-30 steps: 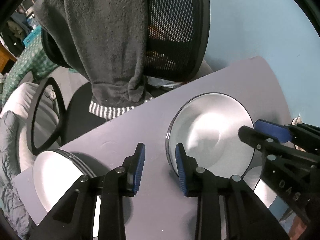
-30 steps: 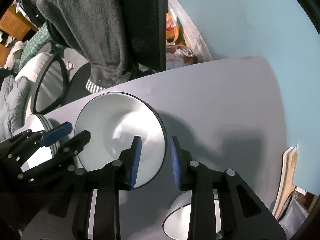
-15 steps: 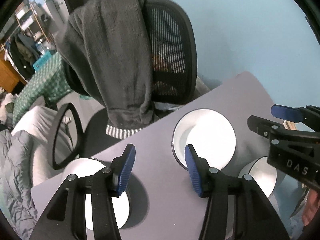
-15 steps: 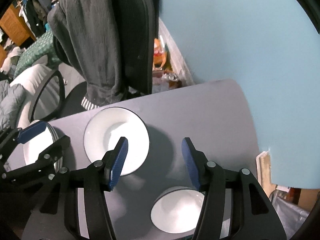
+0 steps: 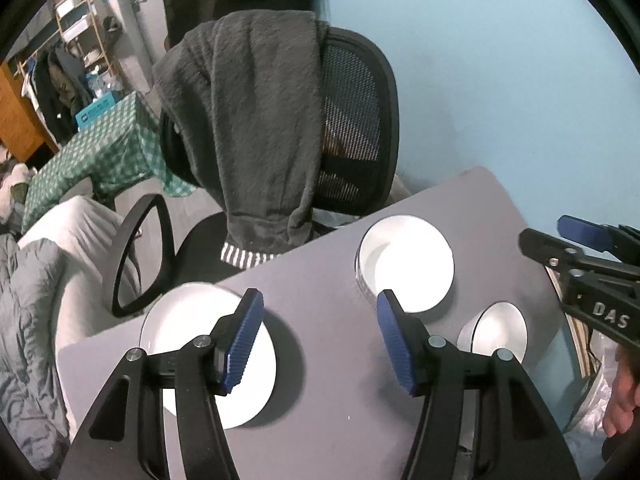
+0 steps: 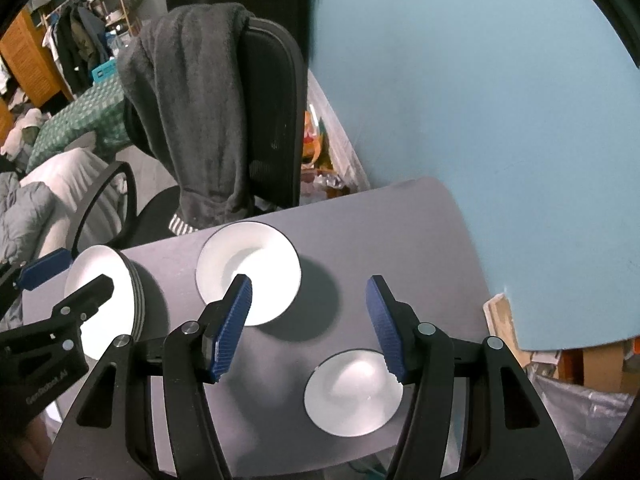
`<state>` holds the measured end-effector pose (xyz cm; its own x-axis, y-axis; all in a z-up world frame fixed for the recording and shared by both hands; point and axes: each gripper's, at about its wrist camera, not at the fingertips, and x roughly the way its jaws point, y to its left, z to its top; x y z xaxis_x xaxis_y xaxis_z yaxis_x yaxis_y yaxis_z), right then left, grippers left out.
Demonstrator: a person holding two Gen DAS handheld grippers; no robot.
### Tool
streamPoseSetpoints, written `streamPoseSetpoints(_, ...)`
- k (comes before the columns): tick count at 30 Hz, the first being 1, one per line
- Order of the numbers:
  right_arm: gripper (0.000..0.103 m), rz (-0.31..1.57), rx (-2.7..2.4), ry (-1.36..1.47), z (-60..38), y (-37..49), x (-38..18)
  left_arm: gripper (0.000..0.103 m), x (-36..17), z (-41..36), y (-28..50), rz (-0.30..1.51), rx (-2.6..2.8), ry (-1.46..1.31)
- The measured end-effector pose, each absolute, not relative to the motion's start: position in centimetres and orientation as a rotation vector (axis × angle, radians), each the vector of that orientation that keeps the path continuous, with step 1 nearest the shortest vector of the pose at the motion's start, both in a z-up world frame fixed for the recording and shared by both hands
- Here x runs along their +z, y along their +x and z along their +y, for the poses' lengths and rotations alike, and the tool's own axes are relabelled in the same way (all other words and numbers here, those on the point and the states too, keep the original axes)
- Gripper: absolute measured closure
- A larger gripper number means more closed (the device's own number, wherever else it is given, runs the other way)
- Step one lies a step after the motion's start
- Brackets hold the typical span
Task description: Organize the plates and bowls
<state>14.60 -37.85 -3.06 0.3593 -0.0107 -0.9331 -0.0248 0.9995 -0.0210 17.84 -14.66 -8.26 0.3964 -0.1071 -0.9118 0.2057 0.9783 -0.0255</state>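
Three pieces of crockery sit on a grey table: a stack of white plates on the left, a large white bowl at the back and a smaller bowl at the right. High over the table between stack and large bowl, my left gripper has its jaws opening, with nothing between them. My right gripper hangs above the gap between the large bowl and the small bowl, its jaws also opening and empty. Each gripper shows at the edge of the other's view.
A black mesh office chair with a grey garment draped over it stands close behind the table. A light blue wall runs along the right. Bedding lies at the left, and a hand shows at the lower right.
Both grippers have risen and drawn back from the large bowl's rim, and their jaws have spread wider. The bowl stays on the table, and more of the table and chair is now visible.
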Motion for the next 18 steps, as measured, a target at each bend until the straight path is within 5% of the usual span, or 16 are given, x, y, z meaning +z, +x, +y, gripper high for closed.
streamPoseSetpoints(18,0.045,1.213,-0.086,0.048,-38.6,8.7,-2.4,0.043,-8.1,-14.2,14.2,1.159,-0.301,0.1)
